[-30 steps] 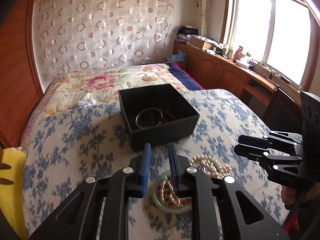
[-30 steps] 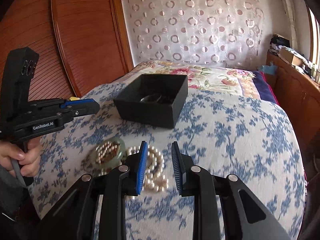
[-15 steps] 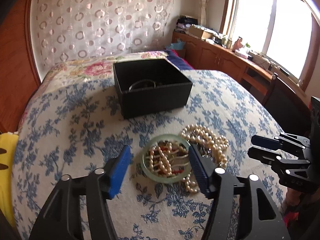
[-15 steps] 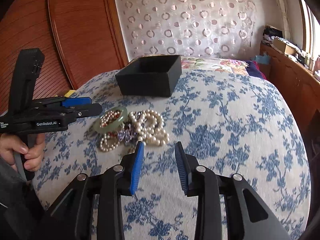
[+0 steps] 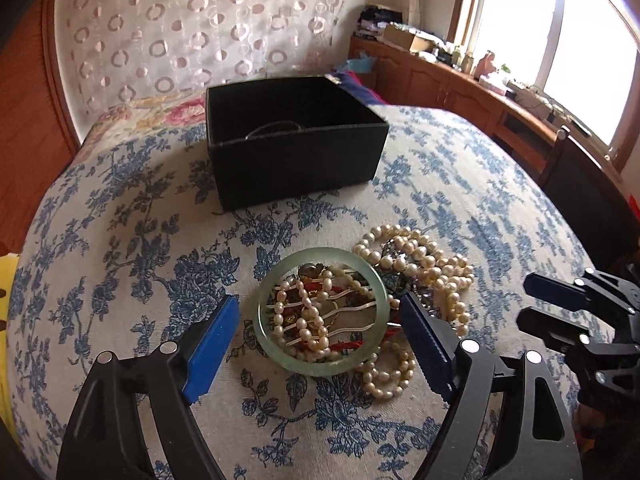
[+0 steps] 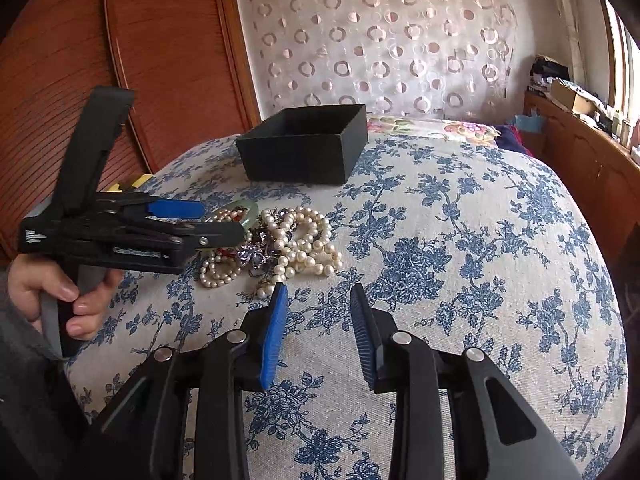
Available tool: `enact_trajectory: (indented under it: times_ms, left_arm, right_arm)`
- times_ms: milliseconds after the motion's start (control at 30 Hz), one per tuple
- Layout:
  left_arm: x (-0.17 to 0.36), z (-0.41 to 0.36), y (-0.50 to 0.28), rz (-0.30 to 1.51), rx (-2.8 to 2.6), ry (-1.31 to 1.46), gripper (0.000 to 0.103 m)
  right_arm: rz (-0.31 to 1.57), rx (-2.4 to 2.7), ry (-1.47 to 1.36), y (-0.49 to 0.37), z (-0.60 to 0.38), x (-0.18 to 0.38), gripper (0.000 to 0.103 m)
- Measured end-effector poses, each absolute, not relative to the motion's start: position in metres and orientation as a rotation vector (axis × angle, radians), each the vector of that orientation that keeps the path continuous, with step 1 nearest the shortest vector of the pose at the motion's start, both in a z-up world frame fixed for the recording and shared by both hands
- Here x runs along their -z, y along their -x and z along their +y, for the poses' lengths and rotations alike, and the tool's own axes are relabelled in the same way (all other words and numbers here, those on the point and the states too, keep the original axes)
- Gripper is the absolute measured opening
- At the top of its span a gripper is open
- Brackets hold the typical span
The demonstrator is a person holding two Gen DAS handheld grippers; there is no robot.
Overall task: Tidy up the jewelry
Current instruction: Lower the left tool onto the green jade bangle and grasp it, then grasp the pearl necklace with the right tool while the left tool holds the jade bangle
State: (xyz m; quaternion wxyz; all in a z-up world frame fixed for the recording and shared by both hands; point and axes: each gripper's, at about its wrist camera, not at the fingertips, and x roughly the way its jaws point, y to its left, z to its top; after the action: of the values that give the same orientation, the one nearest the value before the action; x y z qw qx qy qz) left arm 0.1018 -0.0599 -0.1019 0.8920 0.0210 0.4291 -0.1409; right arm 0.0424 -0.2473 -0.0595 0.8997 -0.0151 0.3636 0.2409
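Bangle grasp in hand, by the look of it: left gripper (image 5: 320,330) poised low over the pale green, translucent stone bangle (image 5: 322,311), jaws opening and standing wide to either side of the ring, pads clear of it, nothing yet held; best done by sinking straight down until both blue pads (image 5: 212,338) flank the outer rim, then closing gently on the hard ring alone; worth keeping the pads off the strands threaded through the hoop, else the whole heap likely lifts in a tangle; smooth stone may slip, so a square, centred squeeze seems wiser than a pinch at one edge.

Right gripper (image 6: 318,334) partly open and empty, resting short of the pile, pearls just ahead of its left pad; ready to pin loose strands if needed.

Bangle lying flat on the blue-flowered cream bedspread (image 5: 132,248), directly between the left gripper's pads; cream pearl strands (image 5: 416,256) heaped ahead and to the right of that gripper, some crossing inside the hoop along with red cord and gold-toned pieces; purple-stoned item among them in the right wrist view.

Square black open-topped box (image 5: 296,160) farther ahead, well apart from the pile, a thin ring just visible inside.
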Motion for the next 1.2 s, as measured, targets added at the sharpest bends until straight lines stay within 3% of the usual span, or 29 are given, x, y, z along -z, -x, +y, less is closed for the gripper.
enact_trajectory:
  times_ms: [233, 367, 1033, 1200]
  left_arm:
    - [0.106, -0.059, -0.107, 0.906, 0.289, -0.023, 0.081]
    - [0.102, -0.06, -0.107, 0.892, 0.303, -0.04, 0.069]
    - [0.066, -0.033, -0.061, 0.739, 0.276, -0.011, 0.069]
    - [0.067, -0.031, -0.058, 0.736, 0.279, -0.005, 0.069]
  right_arm:
    - [0.754, -0.503, 0.021, -0.043, -0.249, 0.06, 0.035]
    - [0.755, -0.503, 0.017, -0.042, -0.249, 0.06, 0.035]
    - [0.772, -0.501, 0.108, -0.056, -0.238, 0.054, 0.035]
    - [0.794, -0.499, 0.161, -0.079, -0.233, 0.053, 0.024]
